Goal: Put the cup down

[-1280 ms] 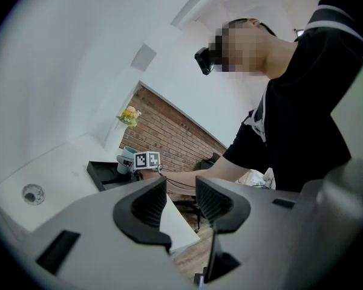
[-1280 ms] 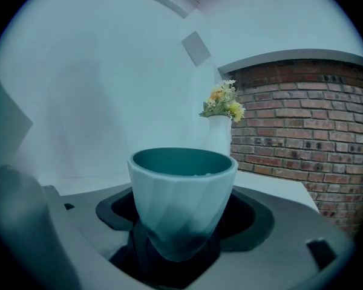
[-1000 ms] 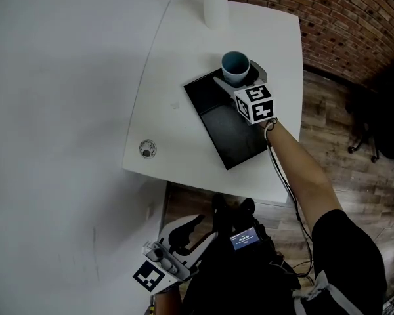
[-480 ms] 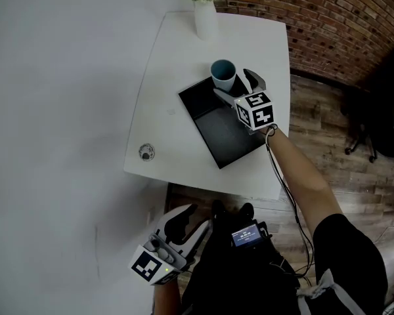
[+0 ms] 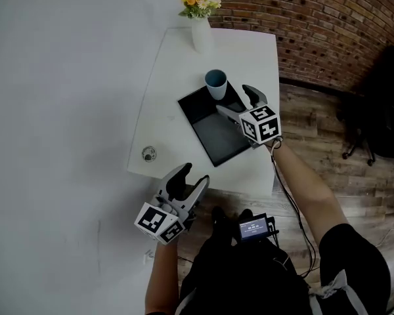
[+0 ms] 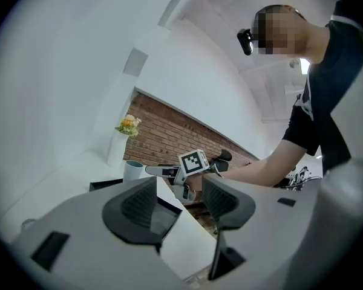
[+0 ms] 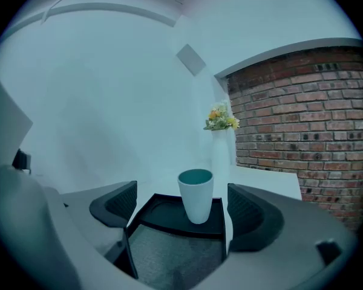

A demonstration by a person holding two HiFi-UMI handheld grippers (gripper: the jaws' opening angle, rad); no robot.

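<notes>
On the white surface, the black tray carries the cup, upright just ahead of my right gripper's wide, empty jaws. I judge it set down. Next I back straight off. My left gripper's jaws are opening, nothing between them.

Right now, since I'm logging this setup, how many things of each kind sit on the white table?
cup: 1
tray: 1
vase of flowers: 1
small round thing, too small to identify: 1
Total: 4
</notes>
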